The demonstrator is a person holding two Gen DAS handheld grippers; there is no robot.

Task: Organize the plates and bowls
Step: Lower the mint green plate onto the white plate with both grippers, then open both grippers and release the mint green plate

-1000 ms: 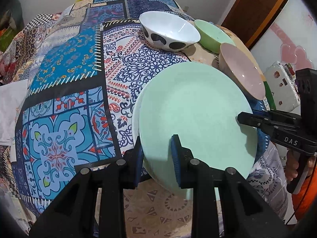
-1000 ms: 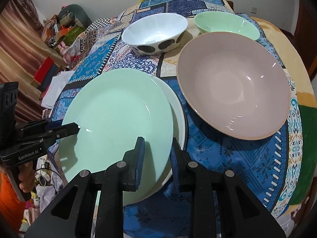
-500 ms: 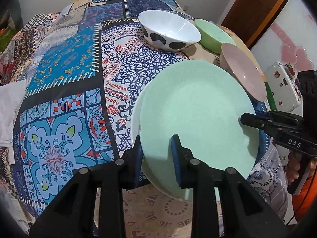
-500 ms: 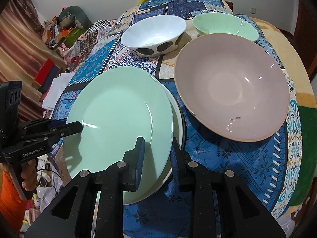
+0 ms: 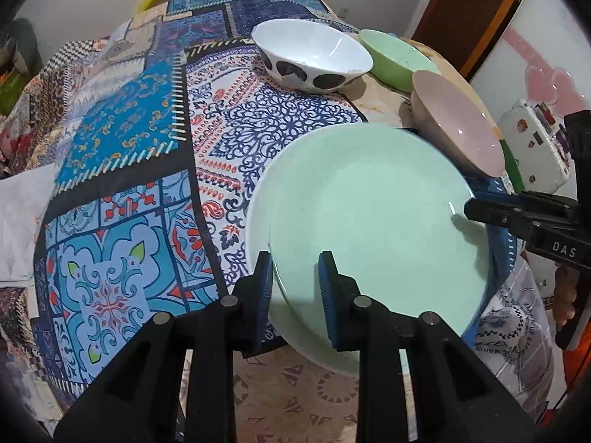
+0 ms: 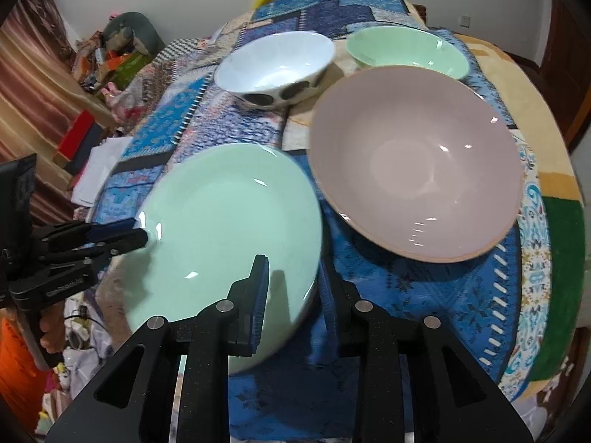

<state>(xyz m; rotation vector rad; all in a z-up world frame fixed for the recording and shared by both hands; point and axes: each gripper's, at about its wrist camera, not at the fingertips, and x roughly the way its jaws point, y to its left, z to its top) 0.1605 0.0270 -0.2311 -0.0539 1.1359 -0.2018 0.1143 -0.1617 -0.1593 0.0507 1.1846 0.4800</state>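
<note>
I see a glossy, smooth glazed green plate (image 6: 229, 221) and pink bowl (image 6: 413, 162); the patterned tablecloth (image 5: 122, 170) is matt woven cloth, and my gripper fingers (image 5: 258, 288) look matt black plastic.

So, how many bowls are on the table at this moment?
3. The pink bowl is nearest, right of the green plate. The white spotted bowl and the green bowl stand side by side behind it. None seems hidden.
</note>
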